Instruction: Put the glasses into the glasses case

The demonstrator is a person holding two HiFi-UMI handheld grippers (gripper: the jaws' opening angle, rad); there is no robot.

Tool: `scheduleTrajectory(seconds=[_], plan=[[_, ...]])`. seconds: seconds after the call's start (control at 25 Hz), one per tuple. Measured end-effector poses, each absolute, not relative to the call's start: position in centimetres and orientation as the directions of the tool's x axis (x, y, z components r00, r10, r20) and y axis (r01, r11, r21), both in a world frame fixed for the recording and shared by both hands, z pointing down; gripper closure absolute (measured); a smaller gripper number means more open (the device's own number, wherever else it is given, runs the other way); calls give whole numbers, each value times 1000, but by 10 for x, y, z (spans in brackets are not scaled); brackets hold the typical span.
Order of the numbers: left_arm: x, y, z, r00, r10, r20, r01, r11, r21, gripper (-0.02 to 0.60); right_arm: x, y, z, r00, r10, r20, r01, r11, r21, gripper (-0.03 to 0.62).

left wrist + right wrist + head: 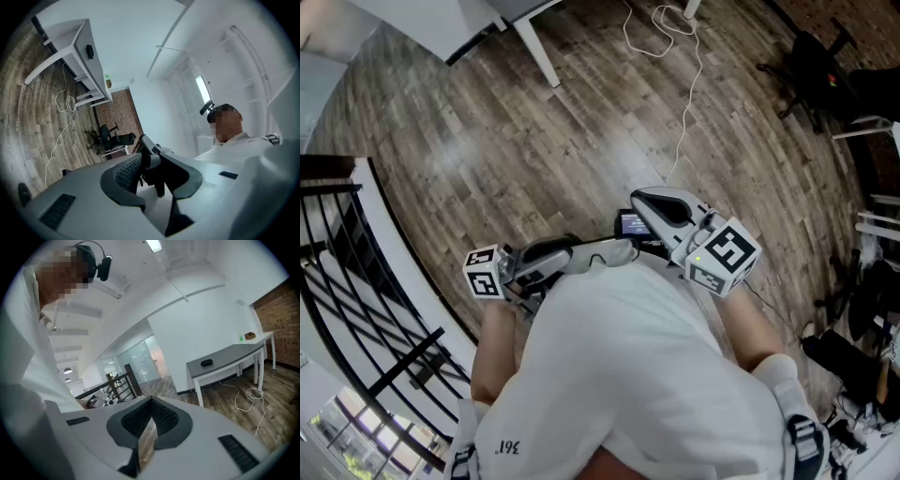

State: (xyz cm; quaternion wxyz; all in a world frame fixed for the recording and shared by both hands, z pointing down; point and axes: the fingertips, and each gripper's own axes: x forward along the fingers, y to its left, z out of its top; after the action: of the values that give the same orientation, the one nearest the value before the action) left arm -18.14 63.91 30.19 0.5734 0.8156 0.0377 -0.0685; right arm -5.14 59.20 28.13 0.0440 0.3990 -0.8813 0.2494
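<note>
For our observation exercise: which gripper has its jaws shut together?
The right gripper: its jaws meet, while the left gripper's jaws stand apart, gripping the glasses.

Both grippers are up close in front of the chest, mid-frame in the head view. The left gripper [575, 254] points right, about level, its jaws part-way apart and clamped on the glasses [611, 251]. The right gripper [639, 199] angles toward the upper left, jaws pressed together on nothing. The forearms [492, 342] are bare and bent inward.
</note>
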Motion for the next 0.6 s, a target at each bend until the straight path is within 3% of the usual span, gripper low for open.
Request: scheduleTrajectory(seconds=[0.2,0.6], plan=[[-181,610,294,974,79,-215,229,-365,902,457,-53,579,276,-617,-733,285,-782,532,-325,585],[-202,615,290,971,87,-225,241,-362,900,457,-70,588,281,-587,-721,368,-806,566,-176,585]])
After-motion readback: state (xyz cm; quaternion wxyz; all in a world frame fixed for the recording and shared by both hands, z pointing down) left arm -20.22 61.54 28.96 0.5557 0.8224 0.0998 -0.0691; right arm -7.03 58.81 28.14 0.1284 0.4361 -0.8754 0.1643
